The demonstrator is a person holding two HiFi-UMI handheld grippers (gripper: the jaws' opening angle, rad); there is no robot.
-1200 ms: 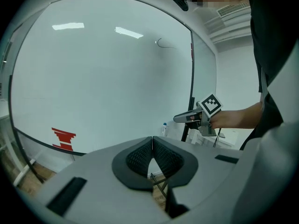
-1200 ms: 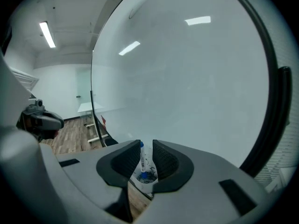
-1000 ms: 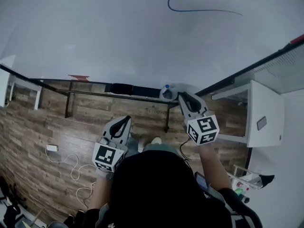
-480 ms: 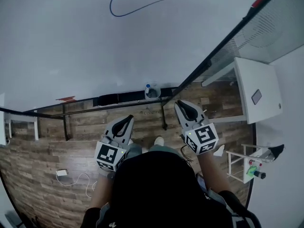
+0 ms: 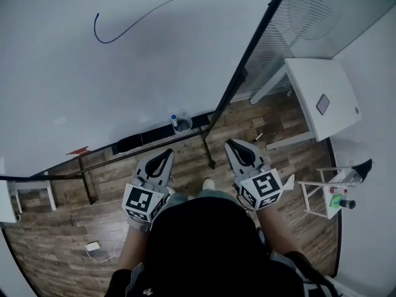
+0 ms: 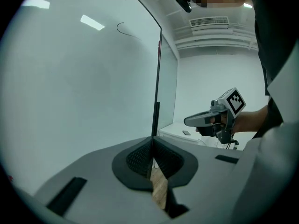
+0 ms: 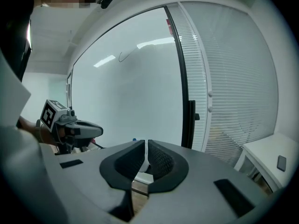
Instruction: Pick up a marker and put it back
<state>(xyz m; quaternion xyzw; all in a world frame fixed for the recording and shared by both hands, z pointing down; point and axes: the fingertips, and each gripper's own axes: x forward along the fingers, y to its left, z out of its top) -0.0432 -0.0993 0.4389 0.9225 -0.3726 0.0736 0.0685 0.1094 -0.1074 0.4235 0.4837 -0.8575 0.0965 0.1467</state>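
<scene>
A small cup of markers point(image 5: 180, 124) stands on the ledge under the whiteboard point(image 5: 124, 67), which carries a curved blue line point(image 5: 127, 26). Both grippers hover at waist height over the wood floor, short of the board. My left gripper point(image 5: 166, 154) point(image 6: 153, 143) has its jaws together with nothing in them. My right gripper point(image 5: 230, 144) point(image 7: 145, 143) points toward the board's right edge; its jaws are closing, only a narrow slit is left, and nothing is between them. Each gripper shows in the other's view: the right gripper point(image 6: 188, 121), the left gripper point(image 7: 100, 130).
A dark eraser point(image 5: 129, 143) lies on the ledge left of the cup. The board's black frame post point(image 5: 244, 67) borders slatted blinds point(image 5: 309, 17). A white table point(image 5: 322, 98) and a small wire rack point(image 5: 334, 193) stand at the right. A charger with cable point(image 5: 93, 246) lies on the floor.
The head view has swung right: the board and its ledge shifted left and tilted. My right gripper drew back from the marker cup and its jaws narrowed. The left gripper kept its place.
</scene>
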